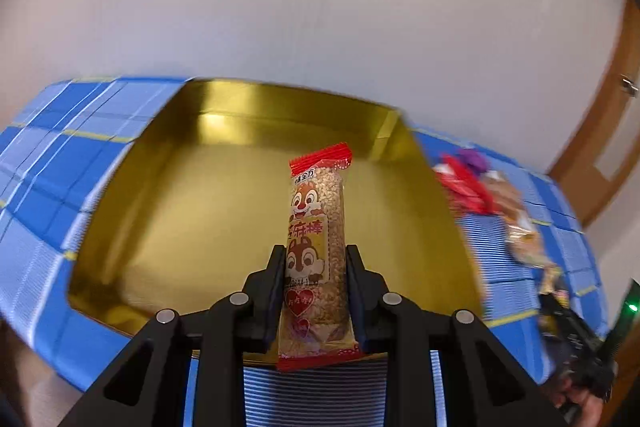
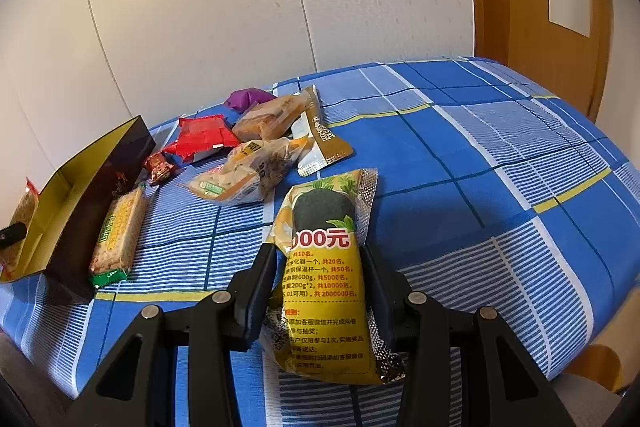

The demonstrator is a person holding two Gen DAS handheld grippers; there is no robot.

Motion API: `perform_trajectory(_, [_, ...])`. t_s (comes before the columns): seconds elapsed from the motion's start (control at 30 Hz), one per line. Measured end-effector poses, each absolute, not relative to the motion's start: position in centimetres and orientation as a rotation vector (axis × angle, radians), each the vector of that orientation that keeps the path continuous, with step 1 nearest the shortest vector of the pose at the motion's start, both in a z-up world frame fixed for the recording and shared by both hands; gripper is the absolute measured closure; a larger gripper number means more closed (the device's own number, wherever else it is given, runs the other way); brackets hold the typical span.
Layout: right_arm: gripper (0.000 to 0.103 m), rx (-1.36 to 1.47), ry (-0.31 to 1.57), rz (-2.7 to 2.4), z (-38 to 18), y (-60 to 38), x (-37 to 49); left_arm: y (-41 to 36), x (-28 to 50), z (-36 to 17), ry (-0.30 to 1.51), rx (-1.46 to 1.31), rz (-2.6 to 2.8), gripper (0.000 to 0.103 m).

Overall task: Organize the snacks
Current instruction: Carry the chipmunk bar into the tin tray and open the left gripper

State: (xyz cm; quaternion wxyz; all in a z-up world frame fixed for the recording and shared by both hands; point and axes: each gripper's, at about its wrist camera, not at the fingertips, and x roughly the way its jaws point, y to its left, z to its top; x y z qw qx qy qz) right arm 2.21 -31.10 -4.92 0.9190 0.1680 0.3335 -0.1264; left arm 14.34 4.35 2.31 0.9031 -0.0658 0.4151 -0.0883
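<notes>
My left gripper (image 1: 316, 255) is shut on a sesame bar (image 1: 316, 227) in a clear wrapper with red ends and a squirrel print, held upright above the gold inside of an open box (image 1: 180, 211). My right gripper (image 2: 320, 255) is shut on a yellow snack packet (image 2: 324, 267) with a dark round cake printed on it, held above the blue checked tablecloth (image 2: 480, 155). In the right wrist view the box (image 2: 80, 183) stands at the left, dark outside, gold inside, and the left gripper's bar (image 2: 26, 207) shows beyond its wall.
Loose snacks lie on the cloth beside the box: a green-ended cracker bar (image 2: 118, 231), a red packet (image 2: 202, 139), a small red sweet (image 2: 160, 165), several clear pastry packs (image 2: 248, 175), a gold sachet (image 2: 320, 143), a purple wrapper (image 2: 246, 98). A white wall and a wooden door (image 2: 532, 27) stand behind.
</notes>
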Motion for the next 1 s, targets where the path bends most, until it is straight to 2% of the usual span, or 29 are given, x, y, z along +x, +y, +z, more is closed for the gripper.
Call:
perform_trajectory(0.47, [0.058,0.332,0.686,-0.259,-5.0,-31.0,2.2,9.4,17.0,-0.8,0.945,-0.038,0.06,0.073])
perform_trajectory(0.77, [0.057,0.327,0.686,-0.259,-4.9,-31.0,2.3,9.2,15.0,-0.8,0.828,0.085,0.097,0.069])
perform_trajectory(1.0, [0.062,0.339,0.678,-0.242,-4.8,-30.9,2.1,11.5,12.5,0.2,0.699,-0.074,0.007,0.064])
